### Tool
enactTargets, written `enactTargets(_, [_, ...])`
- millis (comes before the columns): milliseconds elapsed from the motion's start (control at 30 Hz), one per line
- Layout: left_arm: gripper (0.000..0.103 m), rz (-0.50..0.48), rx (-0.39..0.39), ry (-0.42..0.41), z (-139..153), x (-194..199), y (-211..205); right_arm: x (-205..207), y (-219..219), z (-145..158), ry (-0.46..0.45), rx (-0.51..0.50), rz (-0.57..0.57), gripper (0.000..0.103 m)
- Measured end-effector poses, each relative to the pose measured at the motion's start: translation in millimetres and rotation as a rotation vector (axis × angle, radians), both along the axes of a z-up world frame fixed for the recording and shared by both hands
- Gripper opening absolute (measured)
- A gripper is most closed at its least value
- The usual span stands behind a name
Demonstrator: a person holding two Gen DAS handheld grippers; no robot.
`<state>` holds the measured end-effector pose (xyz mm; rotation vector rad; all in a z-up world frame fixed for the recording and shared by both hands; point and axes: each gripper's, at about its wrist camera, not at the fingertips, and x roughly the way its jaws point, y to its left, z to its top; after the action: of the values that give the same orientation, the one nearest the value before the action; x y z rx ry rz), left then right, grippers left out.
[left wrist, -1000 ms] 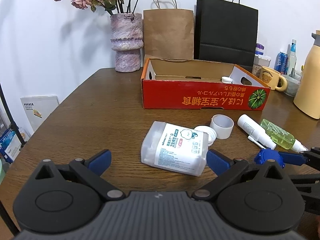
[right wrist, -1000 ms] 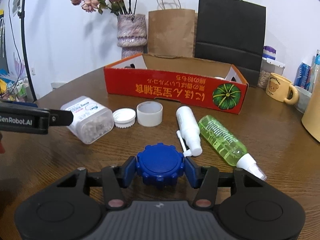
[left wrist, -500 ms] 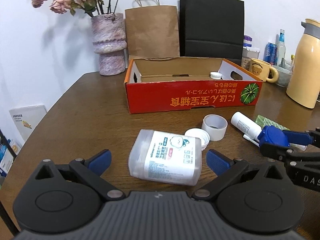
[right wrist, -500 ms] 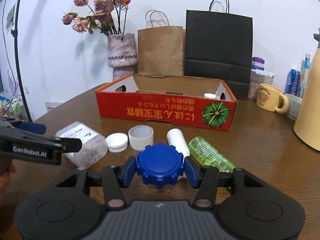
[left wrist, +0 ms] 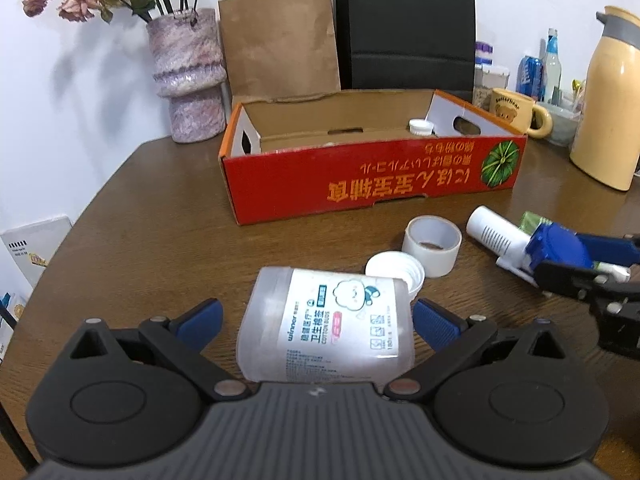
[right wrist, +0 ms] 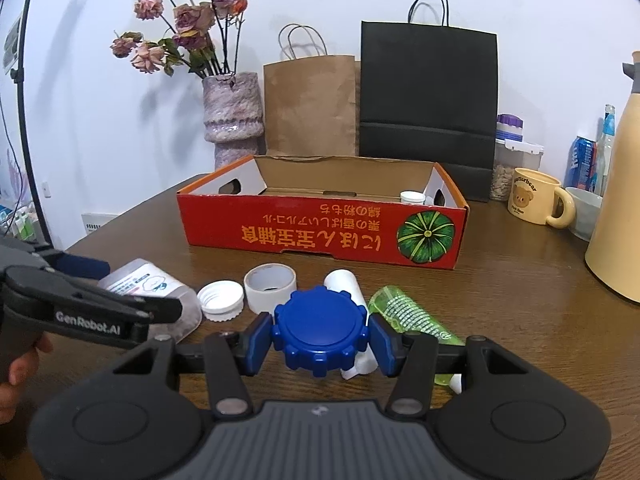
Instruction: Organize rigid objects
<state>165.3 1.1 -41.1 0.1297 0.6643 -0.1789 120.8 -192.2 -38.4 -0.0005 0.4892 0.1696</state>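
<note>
Partly hidden, the green bottle [right wrist: 408, 316] lies behind right fingers [right wrist: 320, 334] pinching a blue cap [right wrist: 320, 330]; left fingers [left wrist: 316, 320] spread.

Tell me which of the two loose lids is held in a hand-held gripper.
The blue lid, clamped in the right hand-held gripper; the white lid lies free on the table.

**Brown table against a white wall**

A dark wooden table [right wrist: 520, 280] stood against a plain white wall [right wrist: 100, 128]. Along its far edge stood a vase [right wrist: 234, 116] of dried roses, a brown bag [right wrist: 310, 108] and a black bag [right wrist: 428, 108]. A black pole [right wrist: 24, 128] rose at left.
</note>
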Motion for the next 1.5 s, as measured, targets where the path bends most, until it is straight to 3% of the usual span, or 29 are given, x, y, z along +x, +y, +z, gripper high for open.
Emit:
enactTargets(267, [0.103,0.03,-0.037,0.02,-11,6,6,0,0,-3,-0.007,0.006,-0.013,0.051])
enactTargets(533, [0.103,0.058,-0.027,0.008,-16,3,2,-2,1,-3,-0.027,0.006,-0.02,0.051])
enactTargets(600, [0.1,0.057,-0.031,0.006,-16,2,2,-3,1,-4,-0.027,0.003,-0.018,0.051])
enactTargets(700, [0.086,0.033,-0.05,0.014,-16,1,1,-4,1,-4,-0.03,0.003,-0.019,0.051])
enactTargets(1233, [0.085,0.058,-0.056,-0.034,-11,-14,-4,-8,-1,-5,-0.055,0.002,-0.023,0.051])
enactTargets(1500, [0.085,0.064,-0.045,-0.105,-2,-31,-13,-11,-2,0,-0.077,0.009,-0.026,0.051])
